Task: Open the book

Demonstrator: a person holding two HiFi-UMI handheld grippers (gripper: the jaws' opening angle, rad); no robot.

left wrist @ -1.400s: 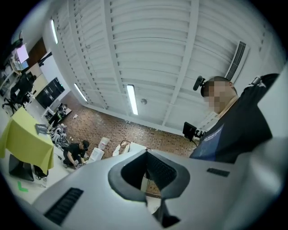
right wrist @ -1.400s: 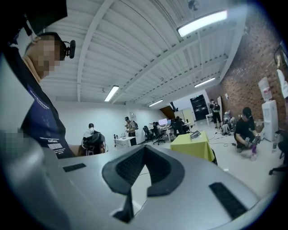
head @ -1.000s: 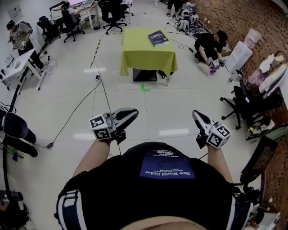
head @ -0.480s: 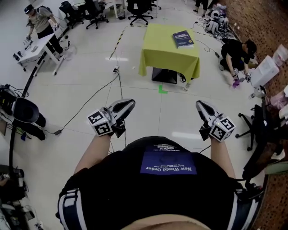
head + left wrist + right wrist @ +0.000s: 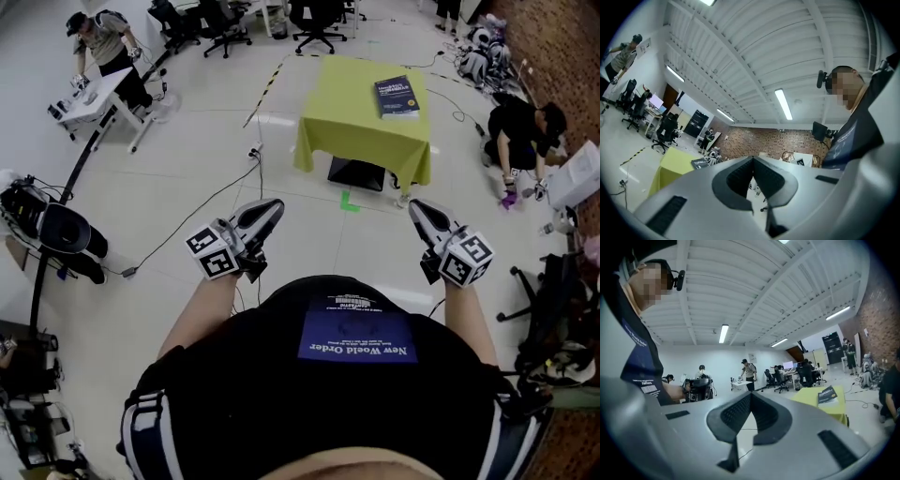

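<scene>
Nothing of the task is done yet: the book point(image 5: 397, 97) lies shut on the yellow-covered tabletop point(image 5: 352, 127), well apart from both grippers. The left gripper point(image 5: 274, 205) and right gripper point(image 5: 415, 206) are closed and empty; reaching the book and opening it are left

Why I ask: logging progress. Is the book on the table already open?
No, the book lies closed, cover up, on the green-clothed table.
</scene>
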